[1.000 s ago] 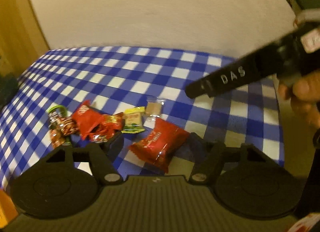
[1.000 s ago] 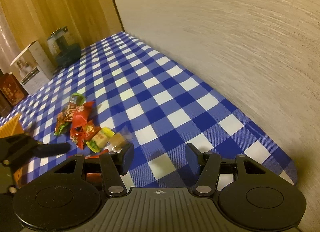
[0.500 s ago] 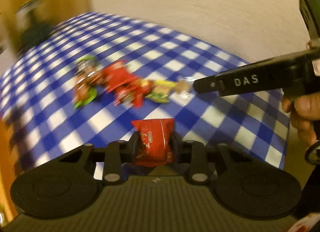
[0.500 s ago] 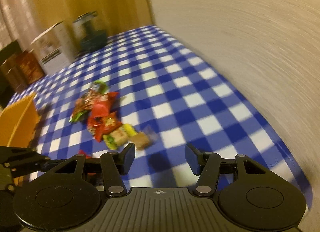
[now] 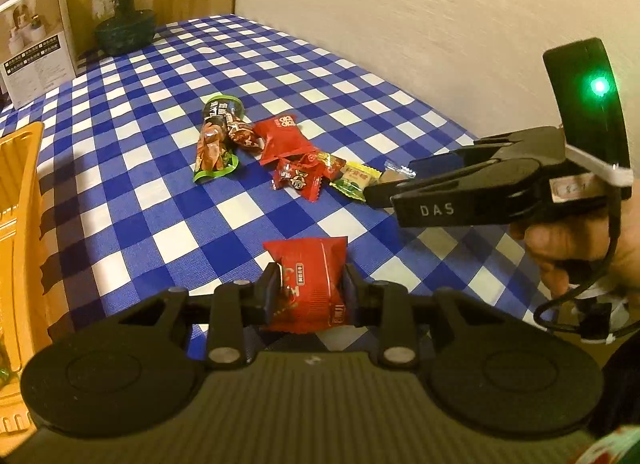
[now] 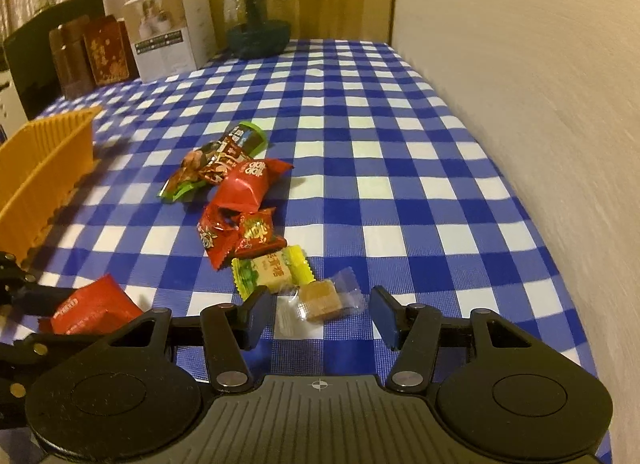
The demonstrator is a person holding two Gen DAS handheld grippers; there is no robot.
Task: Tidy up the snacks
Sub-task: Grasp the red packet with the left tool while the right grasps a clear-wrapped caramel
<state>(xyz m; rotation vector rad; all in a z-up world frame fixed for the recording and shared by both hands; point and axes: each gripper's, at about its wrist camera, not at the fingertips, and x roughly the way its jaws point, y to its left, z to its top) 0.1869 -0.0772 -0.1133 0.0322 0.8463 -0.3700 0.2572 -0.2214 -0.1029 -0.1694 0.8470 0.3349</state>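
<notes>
Pinching a red snack packet (image 5: 310, 284) by its two sides, the left gripper (image 5: 308, 290) holds it lifted clear of the blue-and-white checked tablecloth (image 5: 132, 168), the packet's upper end sticking out beyond the fingertips; these jaws have just been closing, and the packet is now caught between them. The right gripper (image 6: 318, 314) has its jaws spread, with a clear-wrapped brown candy (image 6: 320, 298) lying on the cloth between the two pads (image 6: 386, 318) and touching neither. Just beyond that candy lies a yellow-green wrapped sweet (image 6: 272, 270), and past it a loose row of other snacks runs away from the gripper — small red packets (image 6: 236, 234), a larger red packet (image 6: 246, 184) and, farthest off, a green-edged brown packet (image 6: 212, 160), several of them touching or overlapping. From the left wrist view the right gripper comes in from the right side, held in a person's hand (image 5: 576, 248), its fingertips beside the clear-wrapped candy. An orange ribbed basket (image 6: 44, 160) stands at the left edge of the table, well apart from the row of snacks; what lies inside it cannot be told. At the far end of the table stand a white carton (image 6: 172, 40), a dark green glass vessel (image 6: 256, 20) and some brown boxes (image 6: 92, 54).
</notes>
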